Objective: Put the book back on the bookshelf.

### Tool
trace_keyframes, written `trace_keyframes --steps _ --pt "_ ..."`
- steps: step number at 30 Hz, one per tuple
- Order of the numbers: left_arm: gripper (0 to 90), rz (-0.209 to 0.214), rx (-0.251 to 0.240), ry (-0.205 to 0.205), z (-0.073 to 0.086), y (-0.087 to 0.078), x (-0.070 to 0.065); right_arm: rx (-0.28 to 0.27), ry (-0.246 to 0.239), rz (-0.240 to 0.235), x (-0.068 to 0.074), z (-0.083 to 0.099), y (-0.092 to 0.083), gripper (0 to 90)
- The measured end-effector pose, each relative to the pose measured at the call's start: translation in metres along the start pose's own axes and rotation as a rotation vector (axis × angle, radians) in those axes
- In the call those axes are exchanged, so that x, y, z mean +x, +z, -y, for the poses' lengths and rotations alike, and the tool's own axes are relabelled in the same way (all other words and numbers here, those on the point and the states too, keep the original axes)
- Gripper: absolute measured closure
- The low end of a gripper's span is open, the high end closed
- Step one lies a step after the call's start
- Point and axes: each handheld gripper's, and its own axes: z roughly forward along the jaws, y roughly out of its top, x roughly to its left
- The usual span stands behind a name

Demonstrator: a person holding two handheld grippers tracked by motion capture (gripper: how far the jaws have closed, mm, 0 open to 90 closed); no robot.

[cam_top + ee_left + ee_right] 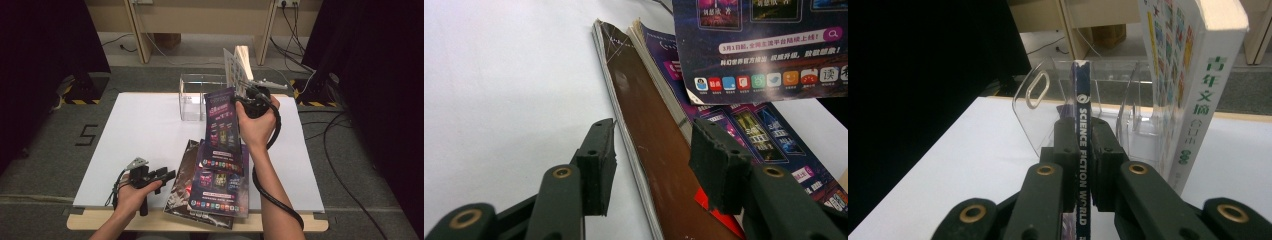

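The right tongs (1083,165) are clamped on the spine of a purple magazine (221,116), their pads pressing it from both sides (the spine reads "Science Fiction World" in the right gripper view). The magazine is held upright above the far part of the white bench (145,130), just in front of a clear rack (192,97) with curved dividers. In the right gripper view the spine lines up with a gap between two dividers, but whether its edge has entered the rack I cannot tell. A thick white book (1193,75) stands tilted at the rack's right side.

The left tongs (649,165) rest low near the front edge of the bench, jaws wide apart and gripping nothing. In the left gripper view the edge of the brown magazine (649,145) lies between the two pads, though neither pad presses on it. That brown one is the bottom of a small stack (212,185) lying flat at the front of the bench, with two more purple magazines fanned on top (their covers carry rows of small coloured icons). The stack sits just right of the left tongs.
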Motion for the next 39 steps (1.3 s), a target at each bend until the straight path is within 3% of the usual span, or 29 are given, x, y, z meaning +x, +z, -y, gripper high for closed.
trace_keyframes --steps 39 --pt "52.4 -0.003 -0.006 -0.004 -0.001 0.000 0.002 -0.081 -0.002 0.017 0.007 -0.028 0.011 84.4"
